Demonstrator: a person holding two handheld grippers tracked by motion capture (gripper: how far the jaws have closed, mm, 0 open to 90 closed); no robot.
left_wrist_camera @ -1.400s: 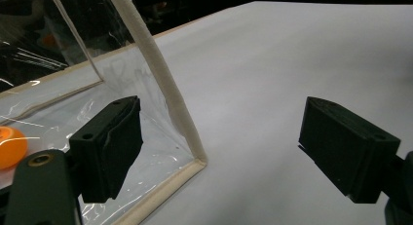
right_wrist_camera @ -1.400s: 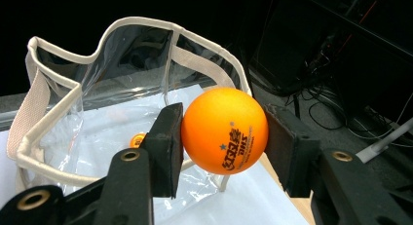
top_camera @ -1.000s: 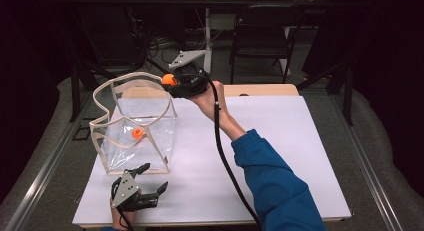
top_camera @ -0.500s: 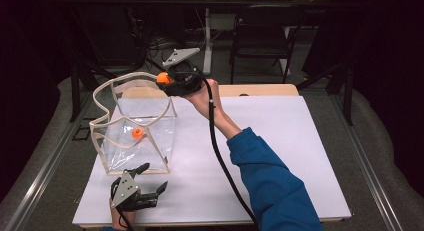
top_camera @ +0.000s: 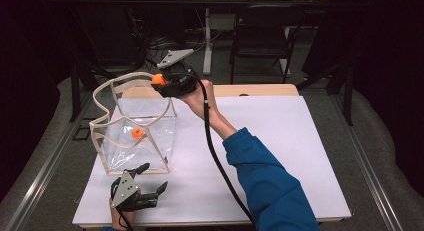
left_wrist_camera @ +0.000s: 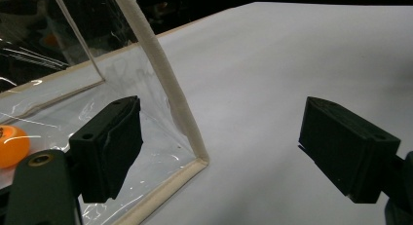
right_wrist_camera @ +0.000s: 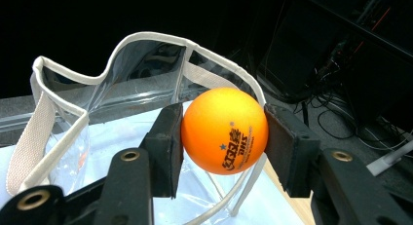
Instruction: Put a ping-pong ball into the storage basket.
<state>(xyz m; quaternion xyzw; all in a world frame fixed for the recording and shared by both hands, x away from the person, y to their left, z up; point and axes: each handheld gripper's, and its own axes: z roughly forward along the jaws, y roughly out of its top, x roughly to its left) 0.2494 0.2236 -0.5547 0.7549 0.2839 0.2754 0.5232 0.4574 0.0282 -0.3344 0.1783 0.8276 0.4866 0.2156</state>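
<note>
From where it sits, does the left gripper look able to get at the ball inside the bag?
Probably not directly. The left gripper sits open outside the bag, whose clear wall stands between it and the ball. It would likely have to go up and over the open top, where the right gripper holds another ball.

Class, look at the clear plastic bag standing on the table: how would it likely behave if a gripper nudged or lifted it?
The clear bag looks thin and wrinkled, so it would probably flex rather than stay stiff. Its cream-trimmed rim curves and sags, suggesting it may collapse when lifted. Holding just one orange ball, it seems light and would likely slide on the smooth white table when pushed.
</note>
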